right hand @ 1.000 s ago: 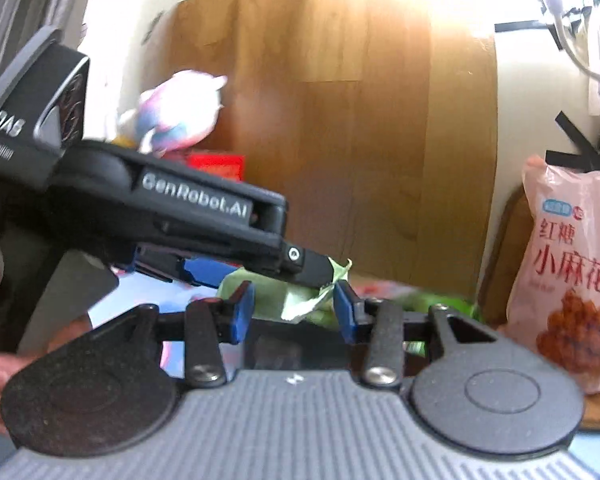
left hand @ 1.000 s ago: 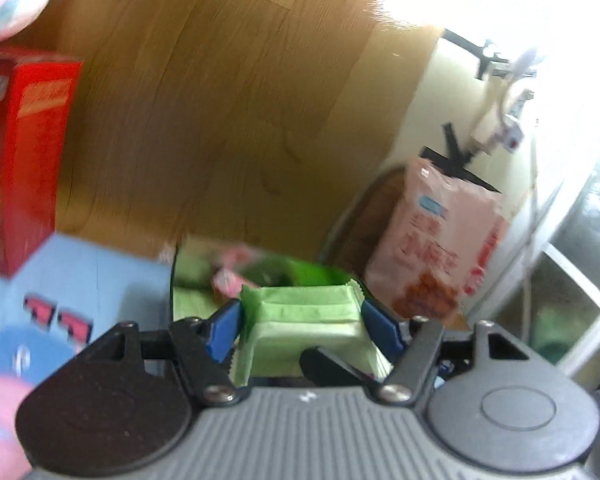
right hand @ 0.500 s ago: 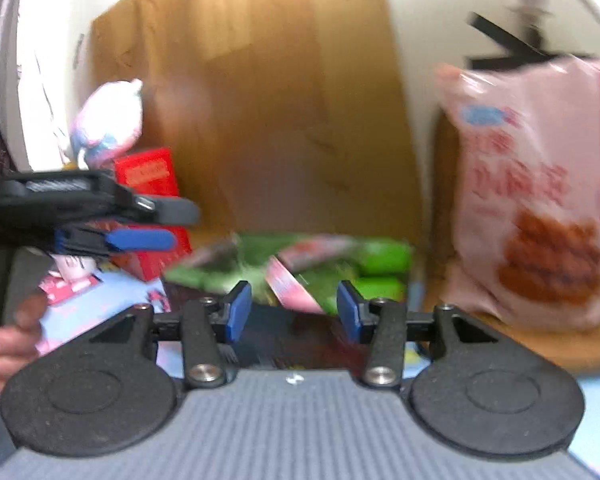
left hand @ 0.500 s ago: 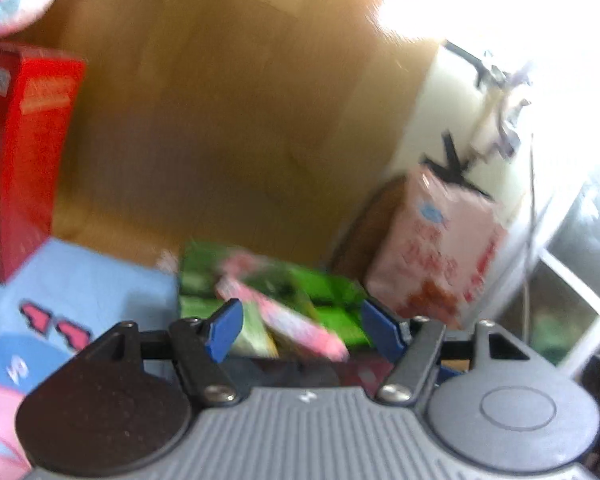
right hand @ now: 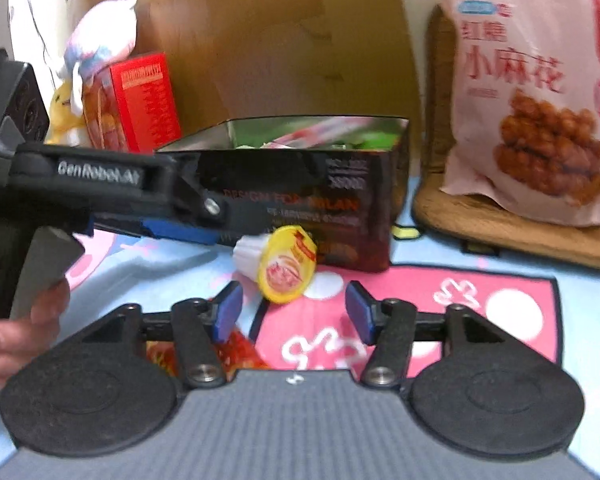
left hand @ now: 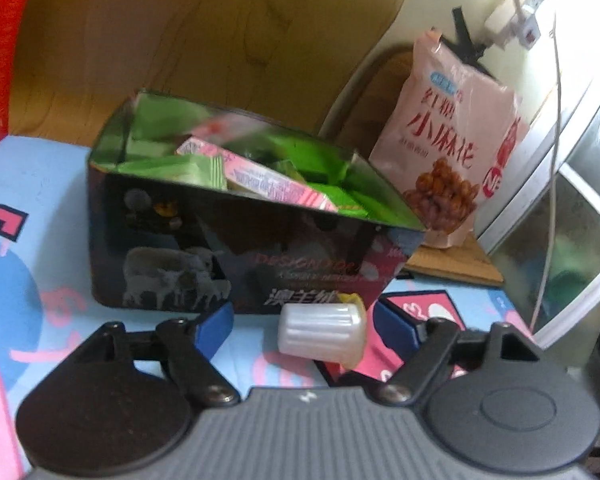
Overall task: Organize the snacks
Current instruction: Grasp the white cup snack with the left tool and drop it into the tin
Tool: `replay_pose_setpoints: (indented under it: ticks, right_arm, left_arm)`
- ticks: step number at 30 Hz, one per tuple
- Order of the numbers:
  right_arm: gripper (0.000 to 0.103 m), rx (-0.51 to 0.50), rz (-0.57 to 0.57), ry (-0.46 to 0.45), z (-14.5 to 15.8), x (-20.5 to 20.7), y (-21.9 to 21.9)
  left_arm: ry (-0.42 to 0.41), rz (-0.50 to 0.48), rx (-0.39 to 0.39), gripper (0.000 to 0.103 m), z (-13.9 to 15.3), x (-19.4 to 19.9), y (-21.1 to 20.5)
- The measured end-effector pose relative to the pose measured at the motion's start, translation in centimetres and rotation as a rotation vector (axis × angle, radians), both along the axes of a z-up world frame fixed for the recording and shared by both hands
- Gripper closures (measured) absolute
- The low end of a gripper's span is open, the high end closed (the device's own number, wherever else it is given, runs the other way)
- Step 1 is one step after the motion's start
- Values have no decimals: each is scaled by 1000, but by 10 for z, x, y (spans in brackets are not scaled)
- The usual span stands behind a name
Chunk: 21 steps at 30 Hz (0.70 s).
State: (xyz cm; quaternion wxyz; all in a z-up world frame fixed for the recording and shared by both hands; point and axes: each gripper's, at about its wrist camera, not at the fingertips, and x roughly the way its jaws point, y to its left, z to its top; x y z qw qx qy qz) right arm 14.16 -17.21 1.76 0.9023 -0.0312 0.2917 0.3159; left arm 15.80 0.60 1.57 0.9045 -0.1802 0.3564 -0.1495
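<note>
A dark open box [left hand: 236,240] stands on the mat and holds green and pink snack packets [left hand: 260,180]. It also shows in the right wrist view [right hand: 320,184]. A small white jelly cup [left hand: 322,336] with a yellow lid [right hand: 286,264] lies on its side in front of the box. My left gripper [left hand: 304,328] is open around the cup, low over the mat; it also shows in the right wrist view [right hand: 180,232]. My right gripper [right hand: 292,312] is open and empty, just short of the cup.
A pink snack bag [right hand: 536,96] leans on a wooden board at the right, also seen in the left wrist view [left hand: 452,140]. A red box [right hand: 140,100] and a plush toy [right hand: 100,48] stand at the back left. The mat [right hand: 480,312] is blue and pink.
The left gripper let go of the green packet, which now lies in the box, then dropped down to the jelly cup. The right gripper also lowered toward the cup.
</note>
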Motion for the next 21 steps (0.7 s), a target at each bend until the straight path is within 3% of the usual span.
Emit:
replay_pose_setpoints:
  ticks: [4, 5, 6, 9, 12, 16, 21]
  right_arm:
    - [41, -48, 22, 34, -7, 18, 19]
    - [50, -42, 41, 36, -6, 20, 22]
    - [60, -36, 62, 43, -7, 21, 25]
    - [70, -54, 73, -1, -5, 10, 31]
    - [73, -41, 95, -64, 3, -11, 32]
    - [73, -11, 121, -173, 27, -36, 37]
    - [73, 20, 114, -286, 51, -24, 53]
  left_arm:
    - [-8, -5, 16, 28, -6, 4, -6]
    - [-10, -21, 17, 46, -6, 5, -8]
    - [4, -37, 11, 52, -6, 6, -10]
    - [-6, -8, 15, 52, 0, -7, -5]
    - [-32, 7, -31, 52, 14, -26, 7]
    - [-135, 32, -26, 52, 45, -45, 17]
    - [-206, 81, 10, 44, 75, -14, 26]
